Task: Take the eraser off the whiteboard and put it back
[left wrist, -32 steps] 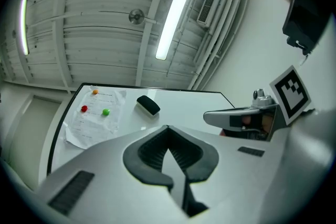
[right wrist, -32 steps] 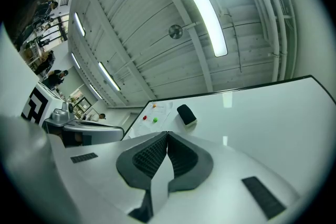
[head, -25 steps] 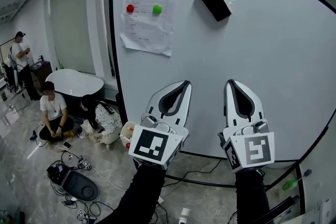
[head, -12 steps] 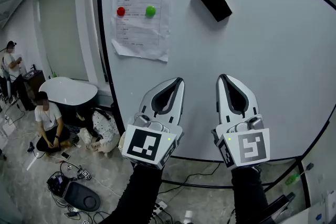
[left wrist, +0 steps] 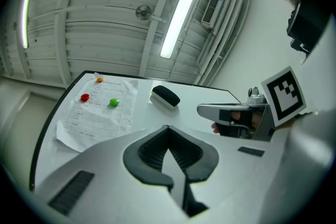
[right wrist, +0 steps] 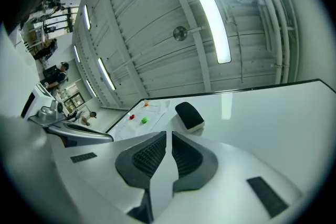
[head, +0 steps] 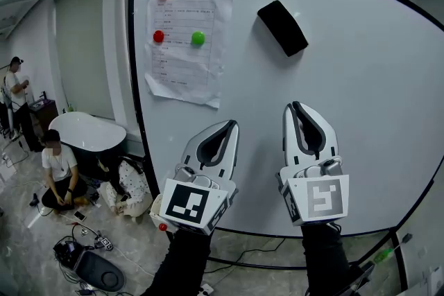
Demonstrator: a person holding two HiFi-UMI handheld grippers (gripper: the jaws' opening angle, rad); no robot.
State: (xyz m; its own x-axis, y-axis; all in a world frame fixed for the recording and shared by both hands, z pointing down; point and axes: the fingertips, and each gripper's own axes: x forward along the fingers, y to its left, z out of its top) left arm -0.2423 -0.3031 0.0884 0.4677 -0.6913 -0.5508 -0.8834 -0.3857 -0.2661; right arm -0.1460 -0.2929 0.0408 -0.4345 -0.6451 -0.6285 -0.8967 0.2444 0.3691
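Eraser (head: 283, 27) is stuck high on the whiteboard (head: 374, 93), slanting down-right, pretty much above the right hand-held gripper (head: 297, 107), the nearer one. It and the left hand-held gripper (head: 231, 124) are both pressed together, empty.

A white bathtub (head: 87, 132) stands on the glossy grey floor (head: 41, 239), and strip lights (left wrist: 177, 21) line the ceiling (left wrist: 105, 18).

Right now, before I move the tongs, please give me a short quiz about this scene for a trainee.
1. True or false: the eraser sits on the whiteboard.
2. How many magnets are on the paper? A two, B three, C five.
3. Fill in: the left tongs and right tongs are both ____, with nothing held.
Key: 1 true; 2 B; 3 shut.
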